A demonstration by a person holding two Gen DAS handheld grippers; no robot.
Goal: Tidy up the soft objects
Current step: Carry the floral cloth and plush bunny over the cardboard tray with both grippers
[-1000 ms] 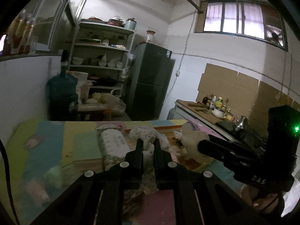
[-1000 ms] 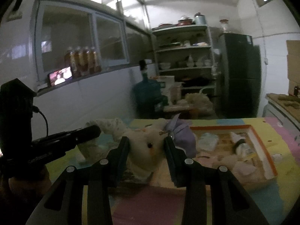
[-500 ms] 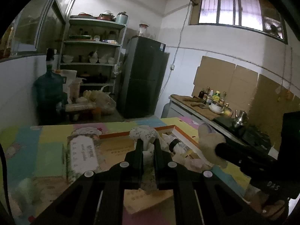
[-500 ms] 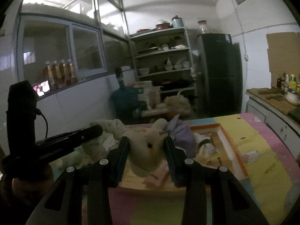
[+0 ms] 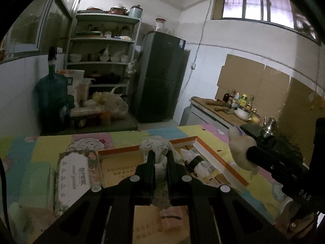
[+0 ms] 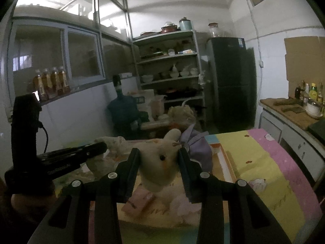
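Left wrist: left gripper (image 5: 161, 158), jaws nearly closed, pinching a floral cloth bundle (image 5: 157, 148) above the orange-rimmed tray (image 5: 221, 163). Floral box (image 5: 76, 172) beside the tray carries script, unreadable. Right gripper's body reads "DAS".

Right wrist: right gripper (image 6: 159, 158), jaws partly open, clamping a cream plush rabbit (image 6: 160, 162) with purple bow (image 6: 196, 145), over the colourful worktop (image 6: 264, 162).
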